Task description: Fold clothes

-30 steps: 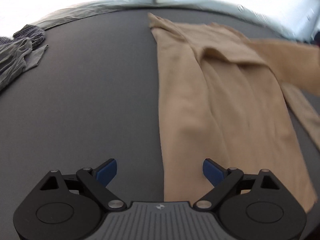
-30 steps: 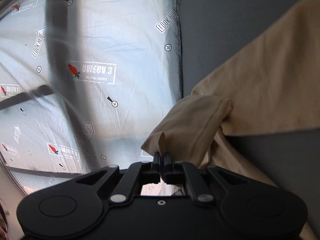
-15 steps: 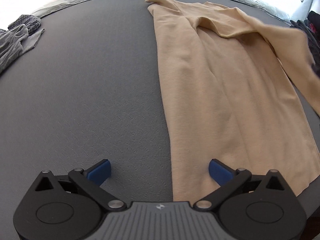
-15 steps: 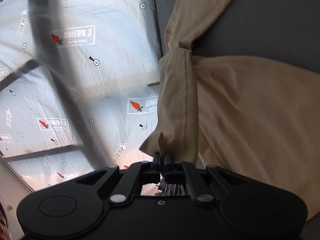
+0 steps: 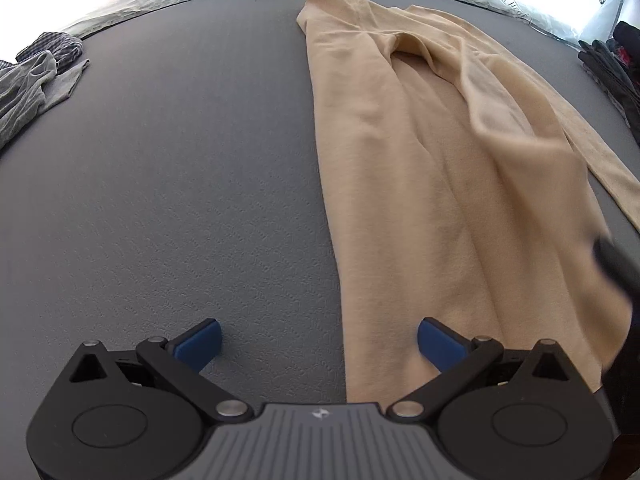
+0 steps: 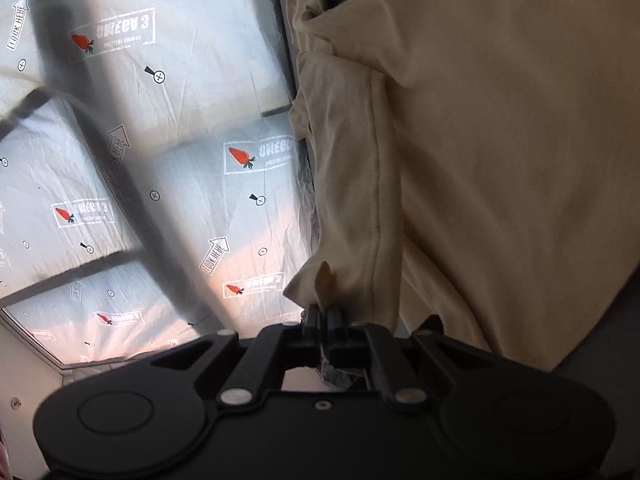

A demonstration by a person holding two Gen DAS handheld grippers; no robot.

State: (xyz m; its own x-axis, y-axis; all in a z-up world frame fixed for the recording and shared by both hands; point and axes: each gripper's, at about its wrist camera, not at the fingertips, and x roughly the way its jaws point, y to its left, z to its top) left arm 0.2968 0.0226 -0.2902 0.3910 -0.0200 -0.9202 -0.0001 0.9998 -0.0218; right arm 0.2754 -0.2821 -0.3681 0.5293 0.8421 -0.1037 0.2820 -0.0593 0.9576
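Observation:
A tan long-sleeved shirt lies lengthwise on the grey table, its right side folded over the body. My left gripper is open and empty, low over the shirt's near left hem, with blue pads either side of that edge. My right gripper is shut on the hemmed end of the shirt's sleeve and holds it above the shirt body. The right gripper shows as a dark blur at the right edge of the left wrist view.
A grey striped garment pile lies at the table's far left. Dark clothes sit at the far right edge. Printed plastic sheeting covers the space beyond the table edge.
My right gripper has carried the sleeve across over the shirt body, so the fold now lies on the shirt. My left gripper has stayed open and shifted slightly along the near hem.

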